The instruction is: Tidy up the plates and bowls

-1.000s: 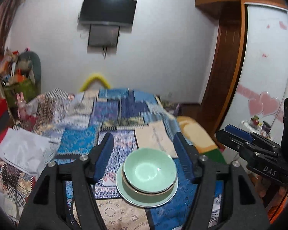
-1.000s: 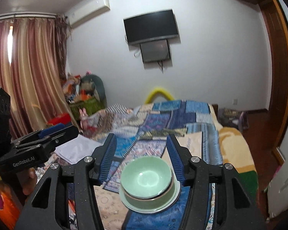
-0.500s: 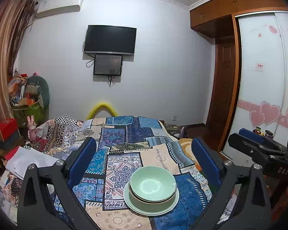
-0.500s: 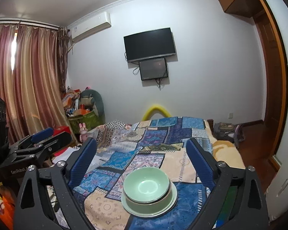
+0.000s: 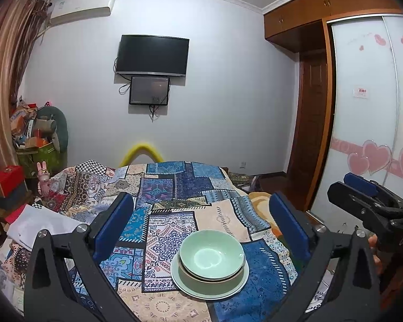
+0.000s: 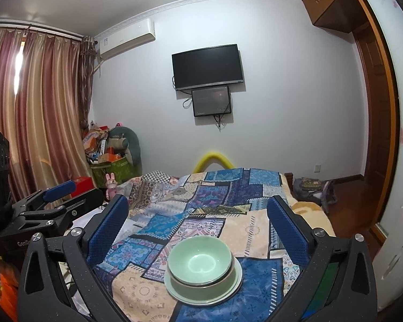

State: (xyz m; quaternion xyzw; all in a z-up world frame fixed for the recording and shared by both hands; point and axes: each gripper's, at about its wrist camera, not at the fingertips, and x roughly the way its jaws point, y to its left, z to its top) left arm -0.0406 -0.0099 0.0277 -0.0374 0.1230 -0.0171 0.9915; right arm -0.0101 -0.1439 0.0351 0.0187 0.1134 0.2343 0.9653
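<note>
A pale green bowl [image 5: 211, 253] sits nested in a second green bowl [image 5: 201, 280], and both rest on a green plate [image 5: 186, 287] on the patchwork bed cover [image 5: 158, 187]. The same stack shows in the right wrist view: top bowl [image 6: 200, 259], plate [image 6: 201, 296]. My left gripper [image 5: 200, 221] is open wide and empty, held above and behind the stack. My right gripper [image 6: 197, 221] is open wide and empty, also back from the stack. Each gripper shows at the edge of the other's view: the right one [image 5: 368, 198], the left one [image 6: 59, 196].
The stack stands near the bed's front edge. A white cloth [image 5: 40, 224] lies on the bed's left side. A cluttered green bin [image 6: 112, 166] and red box [image 5: 6, 181] stand left. A sliding wardrobe [image 5: 368, 123] and wooden door [image 5: 311, 123] are right.
Both grippers have opened wide and pulled up and back from the stack. The bowls and plate have stayed in place.
</note>
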